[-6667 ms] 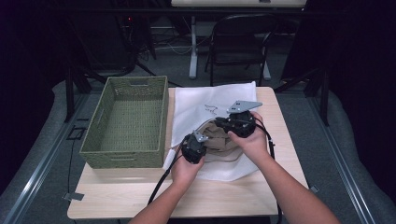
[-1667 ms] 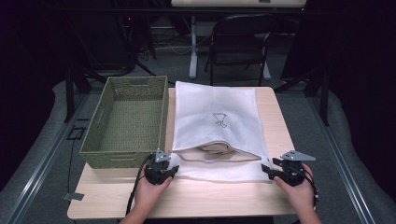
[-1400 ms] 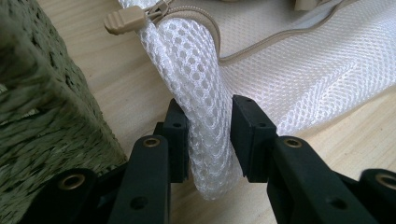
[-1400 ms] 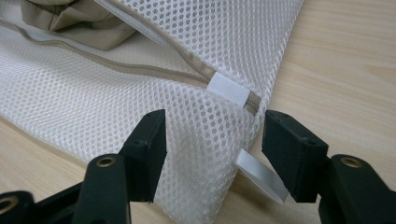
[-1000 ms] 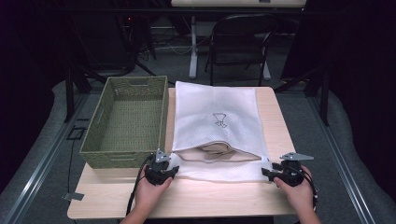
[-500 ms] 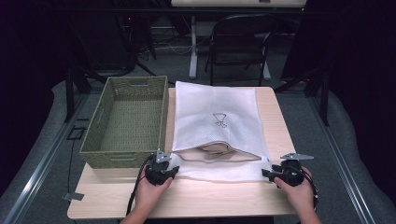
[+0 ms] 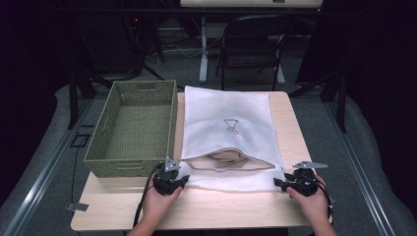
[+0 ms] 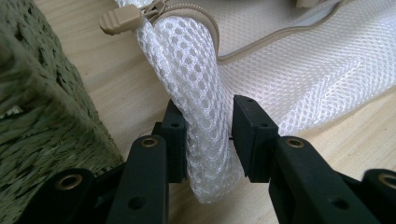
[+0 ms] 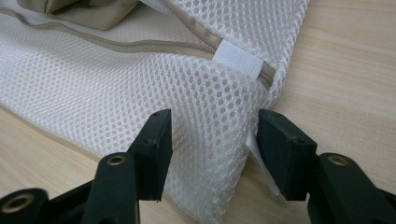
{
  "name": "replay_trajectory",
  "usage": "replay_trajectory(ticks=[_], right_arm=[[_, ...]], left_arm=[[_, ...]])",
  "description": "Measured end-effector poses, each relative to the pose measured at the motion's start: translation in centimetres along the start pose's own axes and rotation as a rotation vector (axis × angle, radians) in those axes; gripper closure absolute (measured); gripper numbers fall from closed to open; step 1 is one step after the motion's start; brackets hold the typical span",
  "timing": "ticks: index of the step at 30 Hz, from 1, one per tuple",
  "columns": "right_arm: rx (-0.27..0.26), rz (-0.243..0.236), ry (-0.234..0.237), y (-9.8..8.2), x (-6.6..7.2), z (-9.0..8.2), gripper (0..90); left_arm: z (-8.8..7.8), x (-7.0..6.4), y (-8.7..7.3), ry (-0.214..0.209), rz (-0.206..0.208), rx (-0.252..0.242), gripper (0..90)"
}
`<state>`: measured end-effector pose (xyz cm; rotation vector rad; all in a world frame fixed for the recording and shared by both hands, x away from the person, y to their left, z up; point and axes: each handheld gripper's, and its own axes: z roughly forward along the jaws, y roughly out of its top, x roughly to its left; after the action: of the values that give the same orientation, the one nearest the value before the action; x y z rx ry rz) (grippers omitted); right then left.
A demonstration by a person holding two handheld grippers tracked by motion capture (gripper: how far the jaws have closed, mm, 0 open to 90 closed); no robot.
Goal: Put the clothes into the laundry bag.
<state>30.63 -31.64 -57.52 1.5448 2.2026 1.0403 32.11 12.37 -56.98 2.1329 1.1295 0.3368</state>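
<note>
Both hands moved to mesh bag [image 7: 228, 128] front corners; left tongs [image 8: 209, 135] clamp it, right tongs [image 9: 212, 140] have been closing w/ mesh between, not yet pinching. Close fully, then lift evenly.

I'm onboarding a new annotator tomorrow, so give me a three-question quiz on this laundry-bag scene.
1. True or false: the left gripper has its jaws shut on a bunched fold of the white mesh bag.
2. Which is the zip of the mesh bag? A) fully closed B) open, with tan fabric showing inside C) torn off
3. What stands on the table directly beside the bag, on the left in the high view?

Key:
1. True.
2. B.
3. A green woven basket; nothing shows inside it.
</note>
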Motion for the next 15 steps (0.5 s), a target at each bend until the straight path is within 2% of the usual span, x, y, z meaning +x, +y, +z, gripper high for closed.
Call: replay_trajectory(ticks=[8,15], right_arm=[[0.001,-0.064,-0.028,0.01,0.51,0.21,58.8],[-0.002,-0.070,-0.017,0.05,0.70,0.36,70.9]], left_arm=[[0.16,0.00,-0.03,-0.002,0.002,0.004,69.2],[0.16,-0.01,-0.03,-0.001,0.004,0.001,70.6]])
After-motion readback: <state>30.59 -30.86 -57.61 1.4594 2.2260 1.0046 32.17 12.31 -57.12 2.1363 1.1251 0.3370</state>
